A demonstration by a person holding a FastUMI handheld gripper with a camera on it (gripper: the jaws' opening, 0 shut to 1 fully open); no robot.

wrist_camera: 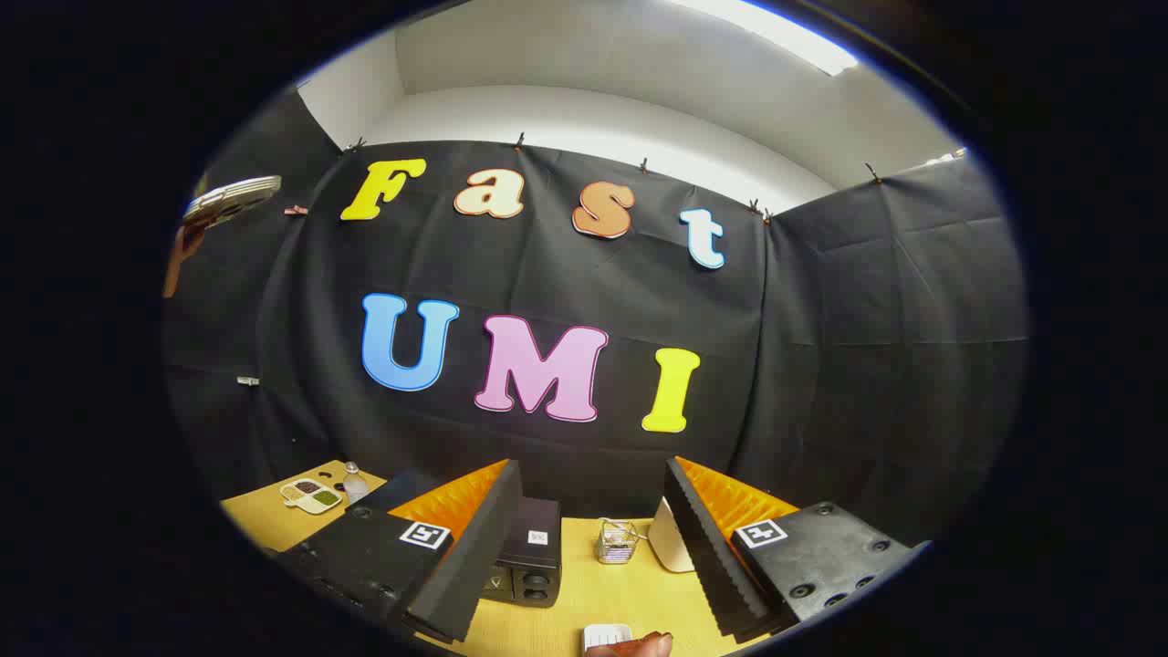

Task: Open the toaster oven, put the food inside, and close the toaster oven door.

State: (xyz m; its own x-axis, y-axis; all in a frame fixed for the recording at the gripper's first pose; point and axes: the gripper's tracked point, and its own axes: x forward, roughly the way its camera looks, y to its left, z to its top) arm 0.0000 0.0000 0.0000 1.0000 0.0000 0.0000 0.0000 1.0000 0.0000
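The tongs (584, 547) are spread wide and hold nothing, and the toaster oven (527, 555) stands on the tabletop (584, 598) just ahead, partly behind the left finger, with its door apparently closed, so the move goes forward and slightly left.

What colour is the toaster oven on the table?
Black; the toaster oven shows best in the gripper view, beyond the open gripper.
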